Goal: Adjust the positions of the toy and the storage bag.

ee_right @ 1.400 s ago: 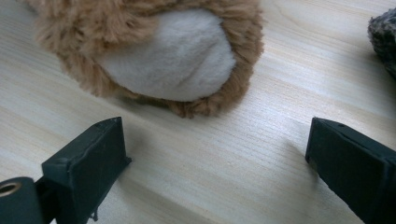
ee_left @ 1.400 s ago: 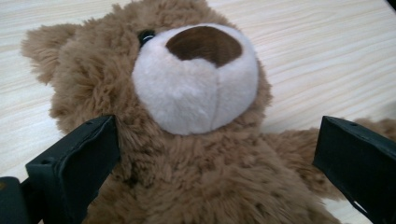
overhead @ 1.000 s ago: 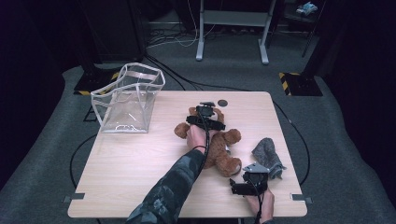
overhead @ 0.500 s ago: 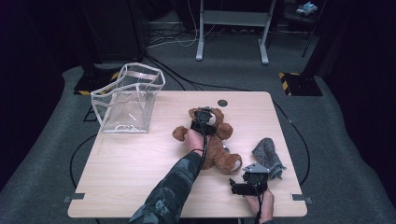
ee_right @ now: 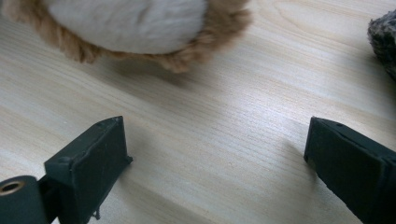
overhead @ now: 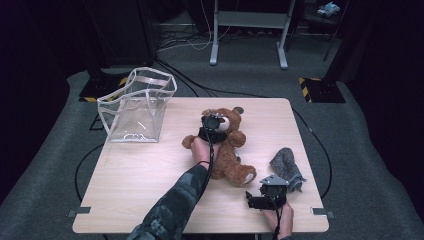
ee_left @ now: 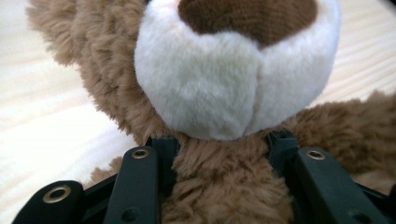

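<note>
Nearest the person, the right gripper (overhead: 264, 196) rests at the near right edge of the pale wooden table (overhead: 130, 185), its jaws spread wide over bare wood with nothing between them; the right gripper view shows only a cream-soled foot of the toy ahead and the crumpled grey felt cloth (overhead: 286, 166) off to one side.

Farther in, the brown plush teddy bear (overhead: 227, 152) lies on its back at mid-table, its long axis running from the near-right foot up to the head at the far left. The left gripper (overhead: 212, 129) straddles its neck just under the white muzzle; its jaws have just been closing and now pinch the fur from both sides.

Beyond, to the far left, stands the clear plastic bag with white trim (overhead: 137, 106), mouth up, well apart from the bear. Any carry there would go leftward and away, head first, with the left hand much the nearer.
</note>
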`<action>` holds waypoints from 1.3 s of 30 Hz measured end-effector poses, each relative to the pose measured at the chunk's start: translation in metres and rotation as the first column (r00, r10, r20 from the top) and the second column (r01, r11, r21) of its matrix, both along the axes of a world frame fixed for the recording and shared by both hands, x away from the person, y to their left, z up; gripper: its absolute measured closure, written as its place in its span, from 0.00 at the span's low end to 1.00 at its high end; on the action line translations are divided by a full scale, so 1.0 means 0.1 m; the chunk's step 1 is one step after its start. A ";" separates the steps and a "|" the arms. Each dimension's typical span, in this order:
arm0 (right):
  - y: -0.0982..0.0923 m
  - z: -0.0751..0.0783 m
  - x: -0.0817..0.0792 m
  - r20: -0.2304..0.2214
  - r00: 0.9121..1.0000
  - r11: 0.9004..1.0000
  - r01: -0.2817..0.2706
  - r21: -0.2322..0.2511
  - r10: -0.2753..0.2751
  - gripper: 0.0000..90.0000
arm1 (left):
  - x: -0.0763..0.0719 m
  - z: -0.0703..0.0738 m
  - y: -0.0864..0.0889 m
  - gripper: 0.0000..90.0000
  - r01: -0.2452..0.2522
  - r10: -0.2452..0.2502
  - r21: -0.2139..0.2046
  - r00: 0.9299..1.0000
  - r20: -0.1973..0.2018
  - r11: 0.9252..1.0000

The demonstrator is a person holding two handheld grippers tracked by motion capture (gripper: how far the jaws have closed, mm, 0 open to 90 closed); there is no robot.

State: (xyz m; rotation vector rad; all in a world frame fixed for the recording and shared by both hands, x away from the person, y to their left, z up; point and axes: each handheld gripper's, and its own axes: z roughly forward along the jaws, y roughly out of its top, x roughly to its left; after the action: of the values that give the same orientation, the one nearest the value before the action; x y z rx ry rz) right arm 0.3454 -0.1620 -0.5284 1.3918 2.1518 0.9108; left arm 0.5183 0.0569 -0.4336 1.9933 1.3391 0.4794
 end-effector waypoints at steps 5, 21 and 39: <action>0.01 0.00 0.00 0.002 1.000 1.000 0.008 0.000 -0.008 0.06 | -0.11 0.17 0.09 0.66 0.018 -0.015 -0.035 0.996 0.086 0.999; 0.01 0.00 -0.01 0.011 1.000 1.000 0.005 -0.006 -0.005 0.06 | -0.39 0.55 0.47 0.66 0.112 -0.083 -0.110 0.968 0.238 0.988; -0.01 -0.01 -0.01 0.010 1.000 1.000 -0.003 -0.016 0.003 0.05 | -0.63 0.83 0.95 0.66 0.156 -0.128 -0.098 0.960 0.251 0.983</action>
State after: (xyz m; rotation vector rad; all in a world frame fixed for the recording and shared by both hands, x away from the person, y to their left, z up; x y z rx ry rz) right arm 0.3448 -0.1628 -0.5290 1.3736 2.1500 0.8976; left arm 0.4552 0.1519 -0.3508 1.8516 1.0415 0.5455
